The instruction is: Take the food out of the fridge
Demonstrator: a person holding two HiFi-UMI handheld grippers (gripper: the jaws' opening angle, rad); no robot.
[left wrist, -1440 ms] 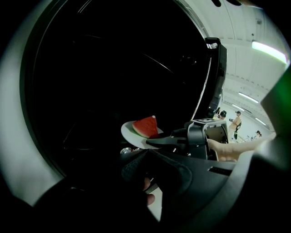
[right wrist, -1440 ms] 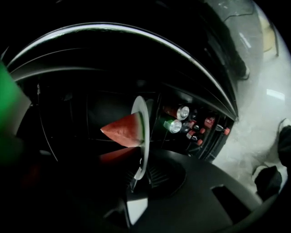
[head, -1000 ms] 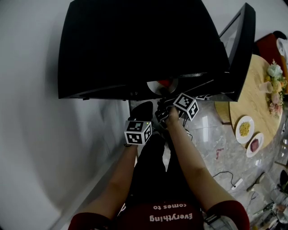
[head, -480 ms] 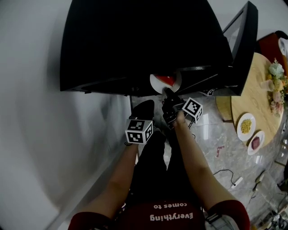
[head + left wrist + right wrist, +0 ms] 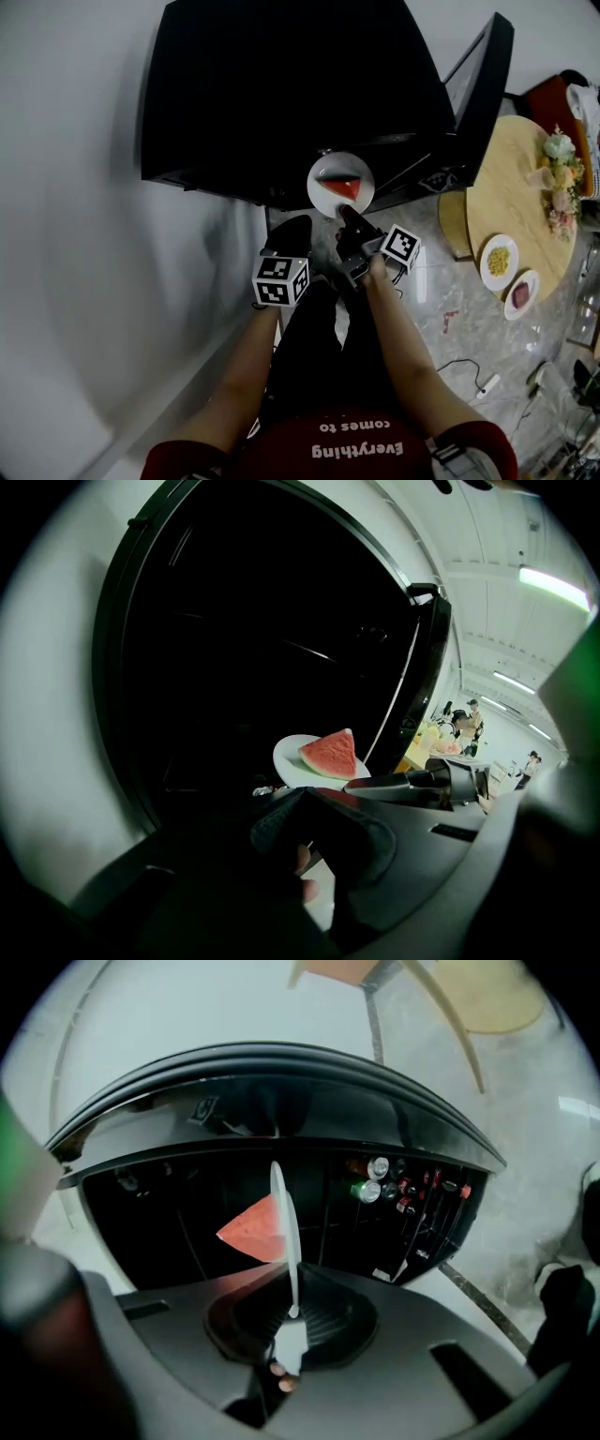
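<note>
Plate (image 5: 322, 194), level, near rim gripped by the right tongs (image 5: 348, 215), which have just been closing on it, just outside the open fridge (image 5: 281, 84); watermelon wedge (image 5: 341, 184) lies long side across the opening; door (image 5: 478, 103) stands clear at right, floor (image 5: 431, 281) below; left tongs (image 5: 300, 803) closed, empty

White plate (image 5: 324, 194) with watermelon wedge (image 5: 343, 185) at right gripper (image 5: 346, 213) tip, before black fridge (image 5: 281, 84).

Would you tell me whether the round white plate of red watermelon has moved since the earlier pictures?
Yes: the white plate has come out beyond the front of the black fridge.
</note>
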